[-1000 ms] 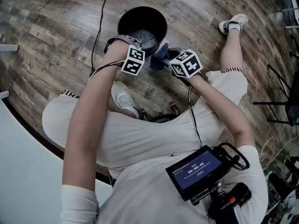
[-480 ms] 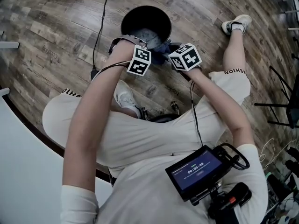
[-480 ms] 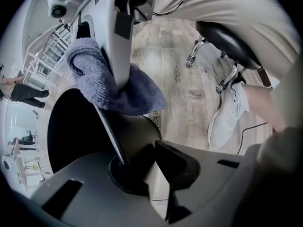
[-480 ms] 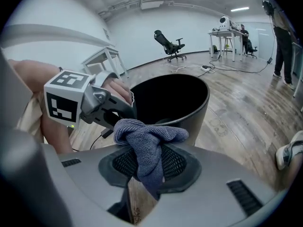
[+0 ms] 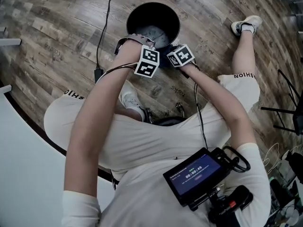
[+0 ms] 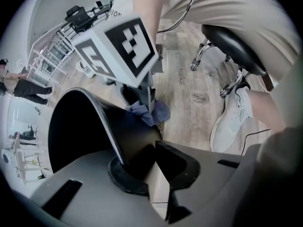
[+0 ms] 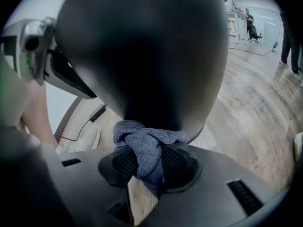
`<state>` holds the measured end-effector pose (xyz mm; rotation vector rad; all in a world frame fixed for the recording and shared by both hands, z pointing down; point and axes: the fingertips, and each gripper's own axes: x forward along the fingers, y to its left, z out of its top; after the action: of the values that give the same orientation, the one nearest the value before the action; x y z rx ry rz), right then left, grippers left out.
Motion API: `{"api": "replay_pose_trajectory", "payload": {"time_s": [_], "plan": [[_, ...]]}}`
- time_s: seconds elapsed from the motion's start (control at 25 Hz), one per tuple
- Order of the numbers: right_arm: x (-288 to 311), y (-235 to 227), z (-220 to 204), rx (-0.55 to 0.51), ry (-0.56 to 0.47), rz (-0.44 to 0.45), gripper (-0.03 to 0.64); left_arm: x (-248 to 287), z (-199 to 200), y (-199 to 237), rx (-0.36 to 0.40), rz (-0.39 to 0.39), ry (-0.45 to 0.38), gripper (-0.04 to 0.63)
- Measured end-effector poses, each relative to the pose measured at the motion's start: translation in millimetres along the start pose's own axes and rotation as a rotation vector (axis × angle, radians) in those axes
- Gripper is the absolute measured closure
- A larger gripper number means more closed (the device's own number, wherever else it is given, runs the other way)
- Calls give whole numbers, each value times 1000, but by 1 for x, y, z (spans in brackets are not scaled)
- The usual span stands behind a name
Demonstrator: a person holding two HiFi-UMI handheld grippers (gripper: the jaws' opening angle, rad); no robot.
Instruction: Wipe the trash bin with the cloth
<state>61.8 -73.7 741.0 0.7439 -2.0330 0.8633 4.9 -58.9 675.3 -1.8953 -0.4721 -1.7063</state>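
The black trash bin (image 5: 152, 21) stands on the wood floor in front of the seated person. My left gripper (image 6: 142, 171) points down and is shut on the bin's rim (image 6: 102, 122); its marker cube (image 5: 147, 63) shows in the head view. My right gripper (image 7: 147, 167) is shut on the bunched blue-grey cloth (image 7: 147, 145), which presses against the bin's outer wall (image 7: 142, 51) low down. The left gripper view shows the cloth (image 6: 150, 112) against the bin's side, below the right gripper's cube (image 6: 118, 46). The head view shows that cube (image 5: 180, 56) beside the bin.
A black cable (image 5: 105, 18) runs over the floor left of the bin. The person's shoes (image 5: 129, 98) (image 5: 246, 25) and the stool's legs (image 6: 227, 79) are close by. A white tabletop (image 5: 23, 169) lies at the left, a small monitor (image 5: 196, 174) below.
My right gripper has sunk with the cloth down the bin's outer wall, nearer the bin. The left gripper has stayed on the rim.
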Motion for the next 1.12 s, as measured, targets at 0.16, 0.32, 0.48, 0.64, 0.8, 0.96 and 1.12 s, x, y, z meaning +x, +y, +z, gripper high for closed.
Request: {"api": "replay_pose_trajectory", "payload": {"time_s": [0.16,0.32,0.48,0.64,0.8,0.96,1.12], "plan": [[36,-9,-20,-2,50,-9,508,-4,3,3,-10,4,-6,545],[68,-20,-36,27,48,-35,508,-1,4,5,-23,9,-5,545],[71,-23,-37,54,38,-63,508,2,1,5,-29,12,-5,541],[46,-15,-33,20,58,-60,508,0,6,3,-32,21,-35,541],[-8,5,-19,8,12,-26,508,-9,0,7,-39,38,-56,426],[-65,25,-1,36,-75,8,508,-6,-21,0,2,19,2,407],[-116,44,30,40,-175,19,508,0,-27,-4,70,17,54,505]]}}
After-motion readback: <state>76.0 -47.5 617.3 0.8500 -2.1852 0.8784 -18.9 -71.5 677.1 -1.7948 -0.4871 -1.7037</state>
